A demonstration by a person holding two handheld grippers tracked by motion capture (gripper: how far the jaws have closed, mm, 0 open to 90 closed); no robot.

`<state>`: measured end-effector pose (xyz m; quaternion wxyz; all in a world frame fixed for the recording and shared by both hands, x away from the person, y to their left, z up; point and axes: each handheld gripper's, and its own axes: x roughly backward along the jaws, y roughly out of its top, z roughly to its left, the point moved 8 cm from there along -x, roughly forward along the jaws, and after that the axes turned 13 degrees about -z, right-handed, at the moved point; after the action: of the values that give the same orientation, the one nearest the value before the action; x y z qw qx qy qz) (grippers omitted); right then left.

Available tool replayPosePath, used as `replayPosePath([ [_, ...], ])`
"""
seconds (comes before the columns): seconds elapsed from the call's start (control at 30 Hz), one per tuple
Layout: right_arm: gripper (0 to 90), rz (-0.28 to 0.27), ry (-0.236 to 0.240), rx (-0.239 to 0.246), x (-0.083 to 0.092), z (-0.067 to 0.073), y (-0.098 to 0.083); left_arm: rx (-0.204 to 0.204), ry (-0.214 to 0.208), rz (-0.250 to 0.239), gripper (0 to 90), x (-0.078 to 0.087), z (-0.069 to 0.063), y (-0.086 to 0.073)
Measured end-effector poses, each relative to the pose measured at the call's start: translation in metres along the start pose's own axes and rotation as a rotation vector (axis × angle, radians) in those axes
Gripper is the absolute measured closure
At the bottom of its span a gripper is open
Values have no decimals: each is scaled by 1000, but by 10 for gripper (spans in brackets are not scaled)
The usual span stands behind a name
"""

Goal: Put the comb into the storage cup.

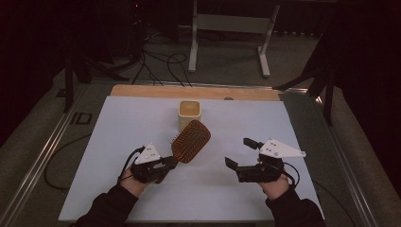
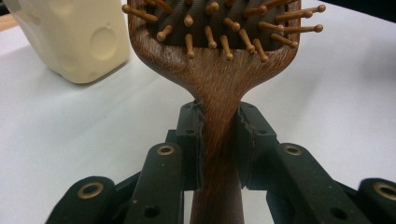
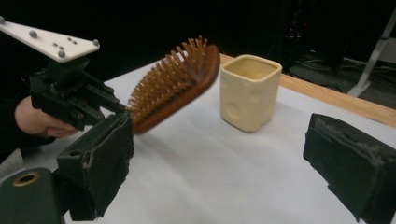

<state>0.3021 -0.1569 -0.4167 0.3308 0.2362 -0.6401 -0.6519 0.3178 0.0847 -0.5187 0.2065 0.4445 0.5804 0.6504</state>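
Tabletop point(image 1: 142, 189) covered by a pale sheet, with a strip of bare wood point(image 1: 142, 90) along the far edge. Room dark; grey floor beyond, black cables point(image 1: 156, 64) trailing on it, and the white legs of a stand point(image 1: 193, 42) behind the tabletop.

Left tongs point(image 1: 171, 162) pinching the wooden handle of a brown paddle hairbrush point(image 1: 191, 141); pads pressed on both sides of the handle. Brush lifted clear of the sheet, head tilted up and away from the hand, toward a cream square cup point(image 1: 189, 114) that stands upright near the far middle of the sheet. Right tongs point(image 1: 239, 152) spread wide, nothing between the pads, held over the right half of the sheet, well apart from brush and cup.

High view: overall layout, both sleeves entering from the near edge, grey three-cornered plates on both tools.

Left gripper view: grip in detail. Handle point(image 2: 217, 154) runs straight up between the two pads; the brush's round-tipped wooden pins point(image 2: 224, 23) sit in a dark cushion; cup point(image 2: 70, 37) at upper left, shallow round dimples on its wall.

Right gripper view: side profile of the brush point(image 3: 175, 88), pins facing up and left, shadow on the sheet beneath it; brush head just beside the cup point(image 3: 250, 91), whether they touch cannot be told. Own pads point(image 3: 107, 158) far apart at the frame edges.
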Motion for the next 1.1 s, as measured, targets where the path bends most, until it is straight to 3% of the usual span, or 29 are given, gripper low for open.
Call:
replayPosePath([
  [0.63,84,21,29,-50,-37,11,8,-4,-5,0,743,0,-2,0],
  [1.1,84,31,48,-113,-60,20,8,-4,-5,-7,743,-1,-2,1],
])
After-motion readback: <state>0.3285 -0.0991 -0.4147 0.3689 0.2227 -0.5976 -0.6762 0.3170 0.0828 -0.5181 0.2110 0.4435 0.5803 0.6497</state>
